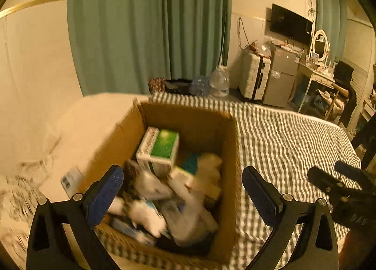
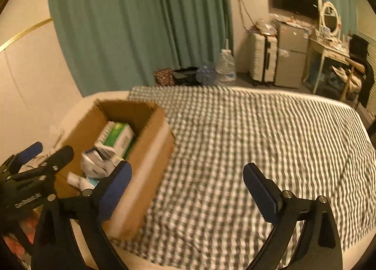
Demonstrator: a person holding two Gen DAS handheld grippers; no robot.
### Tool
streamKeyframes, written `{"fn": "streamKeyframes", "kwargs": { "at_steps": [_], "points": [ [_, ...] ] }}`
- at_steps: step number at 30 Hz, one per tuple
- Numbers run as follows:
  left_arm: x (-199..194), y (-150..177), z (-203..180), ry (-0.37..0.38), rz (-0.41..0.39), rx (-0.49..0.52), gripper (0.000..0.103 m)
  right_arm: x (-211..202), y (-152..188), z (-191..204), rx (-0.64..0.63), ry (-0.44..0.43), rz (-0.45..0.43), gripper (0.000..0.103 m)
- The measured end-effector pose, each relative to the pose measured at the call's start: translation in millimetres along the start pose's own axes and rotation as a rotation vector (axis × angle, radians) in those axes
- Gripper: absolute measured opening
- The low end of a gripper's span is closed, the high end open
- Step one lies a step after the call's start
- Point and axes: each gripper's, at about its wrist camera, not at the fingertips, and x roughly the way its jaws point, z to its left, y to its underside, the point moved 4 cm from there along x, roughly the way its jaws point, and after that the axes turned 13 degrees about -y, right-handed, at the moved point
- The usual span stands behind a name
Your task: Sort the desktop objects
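Observation:
An open cardboard box (image 1: 231,152) stands on a bed with a grey checked cover (image 1: 289,138). It holds a green and white carton (image 1: 162,150), white bottles and packets (image 1: 178,201), blurred. My left gripper (image 1: 182,190) is open and empty, hovering over the box's near edge. My right gripper (image 2: 186,185) is open and empty above the checked cover (image 2: 246,143), just right of the box (image 2: 150,164). The carton (image 2: 116,139) shows in the right wrist view. Each gripper shows in the other's view: the right one (image 1: 338,176) and the left one (image 2: 44,154).
A white pillow or sheet (image 1: 77,129) lies left of the box. Green curtains (image 1: 145,25) hang behind the bed. A water jug (image 1: 219,79), suitcase (image 1: 255,77), small fridge (image 1: 282,74) and dressing table (image 1: 319,67) stand on the far side.

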Motion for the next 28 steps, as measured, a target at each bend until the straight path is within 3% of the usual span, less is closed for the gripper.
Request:
{"fn": "streamKeyframes", "kwargs": {
  "at_steps": [4,9,18,28],
  "points": [
    [7.4,31.8,-7.3,-0.029,0.054,-0.033,0.103,6.3,23.4,-4.5,0.003,-0.008,0.035,0.098],
    [17.4,53.6,-15.7,-0.045,0.102,0.002,0.103,8.9,40.3,-11.5,0.0,0.007,0.067,0.099],
    [13.6,47.9,-14.8,-0.026,0.105,-0.014,0.103,9.7,47.5,-26.1,0.036,0.029,0.076,0.099],
    [0.3,42.8,-12.8,-0.07,0.034,-0.037,0.103,7.5,48.2,-28.0,0.043,0.016,0.075,0.099]
  ]
}}
